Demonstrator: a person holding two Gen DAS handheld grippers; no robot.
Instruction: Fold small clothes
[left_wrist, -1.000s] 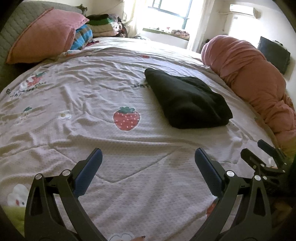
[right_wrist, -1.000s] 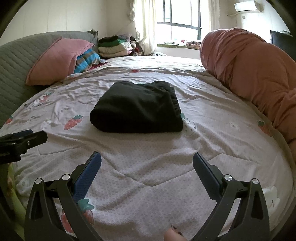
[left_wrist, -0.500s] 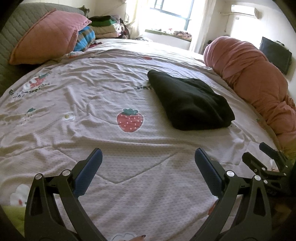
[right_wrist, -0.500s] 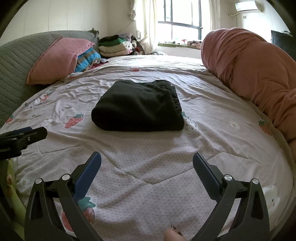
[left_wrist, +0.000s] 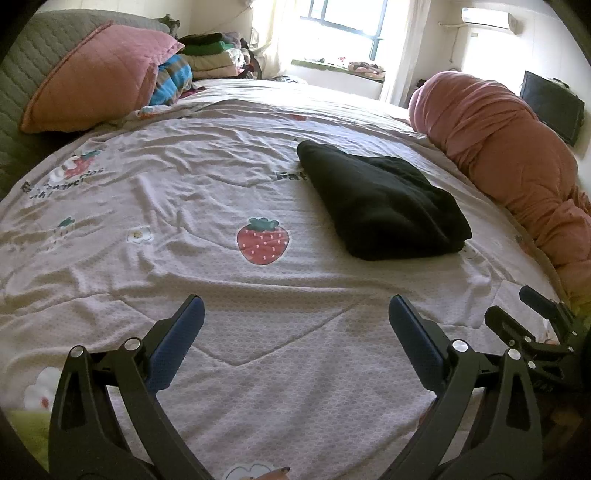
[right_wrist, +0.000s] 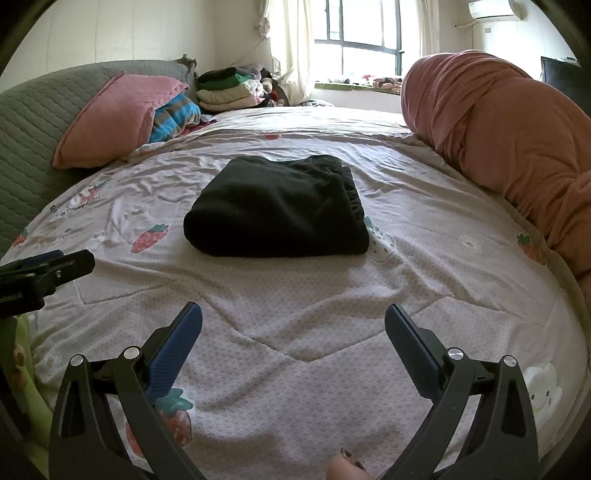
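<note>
On the strawberry-print bedspread (right_wrist: 295, 325) a black garment (right_wrist: 277, 214) is seen lying already folded into a compact block, so this piece is judged finished and little is left. The left gripper (left_wrist: 295, 321) and right gripper (right_wrist: 293, 325) are held spread wide and empty, well short of it. Against the earlier frames, the garment is framed slightly lower and nearer in the left view, otherwise unchanged

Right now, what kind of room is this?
Most likely a bedroom. A strawberry-print bedspread covers a wide bed, a pink pillow leans on the headboard, and a folded black garment lies on top. Both grippers, left and right, hover open.
</note>
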